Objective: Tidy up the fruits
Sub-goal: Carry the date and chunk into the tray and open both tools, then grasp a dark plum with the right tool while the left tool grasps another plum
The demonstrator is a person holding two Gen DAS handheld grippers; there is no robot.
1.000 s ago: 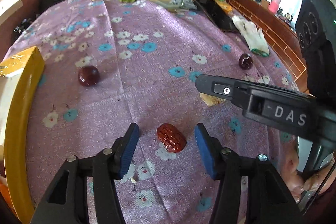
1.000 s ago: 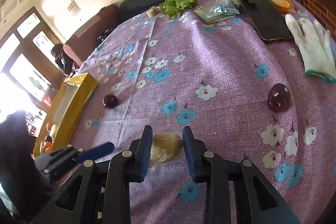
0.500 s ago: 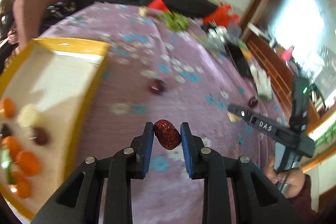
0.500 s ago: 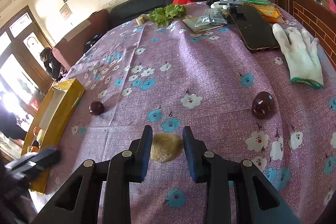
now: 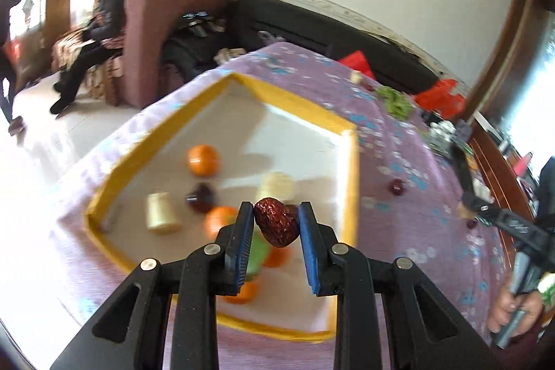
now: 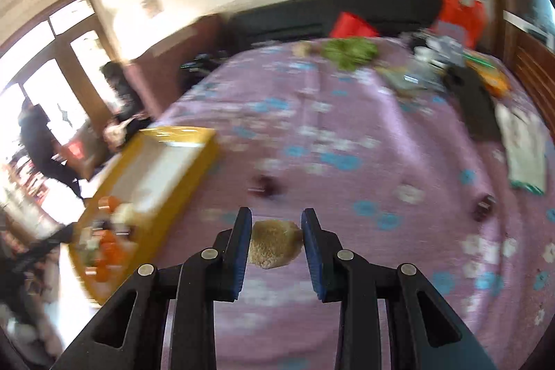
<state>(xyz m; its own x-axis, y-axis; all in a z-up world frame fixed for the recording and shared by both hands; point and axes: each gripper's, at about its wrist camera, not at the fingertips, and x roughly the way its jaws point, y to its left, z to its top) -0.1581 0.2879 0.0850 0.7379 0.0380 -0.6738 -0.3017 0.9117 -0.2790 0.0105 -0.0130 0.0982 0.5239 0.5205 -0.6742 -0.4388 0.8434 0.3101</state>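
Note:
My left gripper (image 5: pixel 274 224) is shut on a wrinkled red date (image 5: pixel 276 221) and holds it in the air over the yellow-rimmed tray (image 5: pixel 353 182). The tray holds oranges (image 5: pixel 203 159), a dark plum (image 5: pixel 202 196) and pale pieces (image 5: pixel 160 213). My right gripper (image 6: pixel 276 240) is shut on a tan rough lump (image 6: pixel 275 243), lifted above the purple flowered cloth. The tray also shows in the right wrist view (image 6: pixel 180 193), at the left. A dark plum (image 6: pixel 265 186) lies on the cloth ahead of it, another (image 6: pixel 485 206) to the right.
A white glove (image 6: pixel 523 148), a black phone (image 6: pixel 477 106), lettuce (image 6: pixel 348 51) and red bags (image 6: pixel 461 13) lie at the far side of the table. A seated person (image 5: pixel 97 33) and an armchair (image 5: pixel 163 33) are beyond the table's left edge. The right gripper shows in the left wrist view (image 5: pixel 506 224).
My left gripper closed on the red date, lifted it and swung left over the tray. My right gripper lifted the tan lump and is moving; the view is blurred.

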